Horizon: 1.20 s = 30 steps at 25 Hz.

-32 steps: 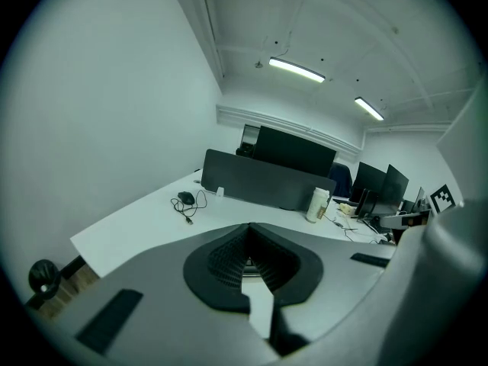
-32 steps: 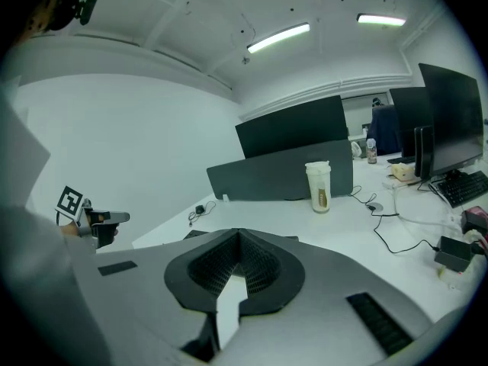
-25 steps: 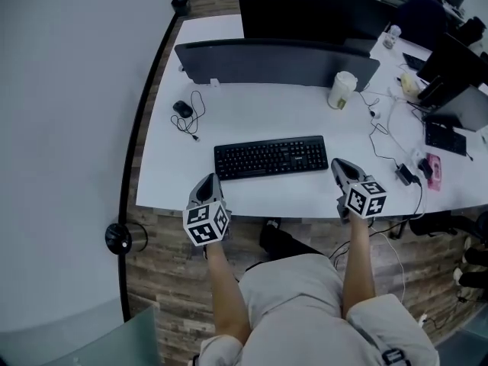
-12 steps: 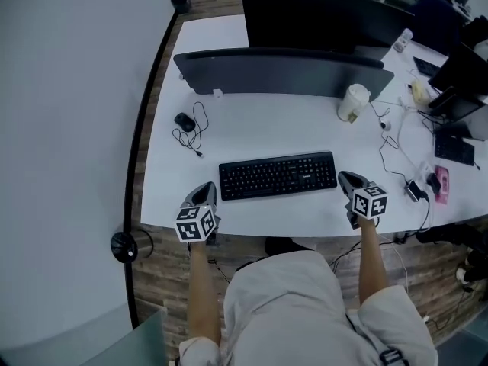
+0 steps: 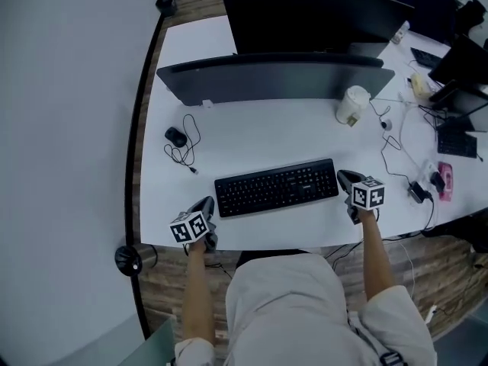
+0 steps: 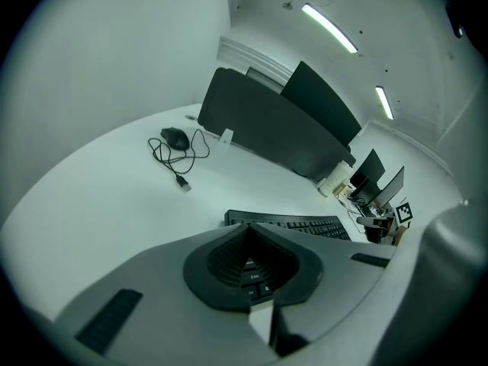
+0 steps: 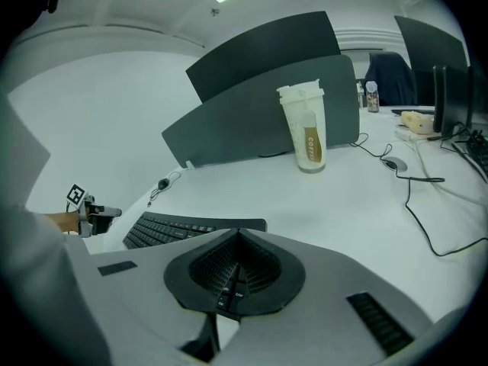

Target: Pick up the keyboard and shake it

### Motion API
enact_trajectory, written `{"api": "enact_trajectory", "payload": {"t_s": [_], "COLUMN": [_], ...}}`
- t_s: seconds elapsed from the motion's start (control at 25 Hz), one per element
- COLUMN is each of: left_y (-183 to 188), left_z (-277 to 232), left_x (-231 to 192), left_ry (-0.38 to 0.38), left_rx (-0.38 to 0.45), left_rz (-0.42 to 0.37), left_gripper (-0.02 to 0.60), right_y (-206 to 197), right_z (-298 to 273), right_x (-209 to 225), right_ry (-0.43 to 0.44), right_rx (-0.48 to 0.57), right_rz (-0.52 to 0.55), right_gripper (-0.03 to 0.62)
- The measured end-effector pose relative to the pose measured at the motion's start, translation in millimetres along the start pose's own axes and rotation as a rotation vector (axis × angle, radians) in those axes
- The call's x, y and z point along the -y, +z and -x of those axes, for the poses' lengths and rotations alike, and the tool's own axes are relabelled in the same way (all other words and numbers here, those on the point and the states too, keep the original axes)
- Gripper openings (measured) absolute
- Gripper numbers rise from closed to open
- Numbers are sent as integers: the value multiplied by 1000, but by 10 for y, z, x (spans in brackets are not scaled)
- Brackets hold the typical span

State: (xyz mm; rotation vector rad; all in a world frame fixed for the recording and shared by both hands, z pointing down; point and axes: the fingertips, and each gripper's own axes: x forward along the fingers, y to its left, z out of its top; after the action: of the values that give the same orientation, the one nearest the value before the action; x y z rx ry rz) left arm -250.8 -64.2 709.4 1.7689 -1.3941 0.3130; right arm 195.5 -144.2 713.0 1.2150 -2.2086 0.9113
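The keyboard [image 5: 276,187] lies lengthwise near the desk's [image 5: 252,139] front edge, between the left gripper [image 5: 205,206] and right gripper [image 5: 344,178], both pressed together, empty.

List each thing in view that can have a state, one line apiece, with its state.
keyboard, flat on the desk, not held
left tongs, shut, empty
right tongs, shut, empty
coffee cup, upright, lid on
mouse, cable unplugged, lying in loose loops on the desk
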Motion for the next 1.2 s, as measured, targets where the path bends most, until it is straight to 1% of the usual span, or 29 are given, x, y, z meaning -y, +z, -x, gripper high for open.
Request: {"api": "enact_trajectory", "payload": {"t_s": [0.12, 0.24, 0.36, 0.4, 0.48, 0.64, 0.76, 0.84, 0.88, 1.0, 1.12, 1.2], "left_y": [-86, -42, 44, 51, 24, 3, -14, -14, -11, 1, 2, 0], "left_z": [-147, -277, -365, -382, -429, -579, -677, -740, -772, -860, -888, -884], "left_x": [-110, -124, -187, -206, -203, -225, -270, -262, -244, -181, -161, -165], "left_ry": [2, -19, -27, -31, -43, -26, -8, -6, -9, -24, -30, -31], "left_rx": [-42, -50, -56, -64, -94, -131, -158, -175, -180, -185, -185, -182], "left_rz": [33, 70, 101, 115, 128, 123, 140, 136, 135, 141, 151, 166], "left_gripper": [14, 17, 31, 43, 87, 169, 215, 224, 238, 261, 265, 265], "right_y": [-46, -85, -41, -38, -66, -68, -123, -121, -107, -109, -139, -130], "right_z": [-105, -173, -308, -355, -401, -469, -542, -585, -595, -621, -678, -719], "right_x": [104, 245, 296, 275, 247, 311, 315, 316, 324, 369, 395, 344], "right_ry": [-4, 7, 55, 83, 121, 112, 111, 100, 92, 75, 71, 89], "right_rx": [-22, -29, -27, -30, -42, -62, -91, -96, -93, -95, -103, -95], "right_rz": [-35, -120, -203, -236, -283, -274, -275, -265, -262, -274, -287, -306], "right_gripper": [38, 47, 93, 110, 164, 218, 232, 235, 236, 241, 241, 242]}}
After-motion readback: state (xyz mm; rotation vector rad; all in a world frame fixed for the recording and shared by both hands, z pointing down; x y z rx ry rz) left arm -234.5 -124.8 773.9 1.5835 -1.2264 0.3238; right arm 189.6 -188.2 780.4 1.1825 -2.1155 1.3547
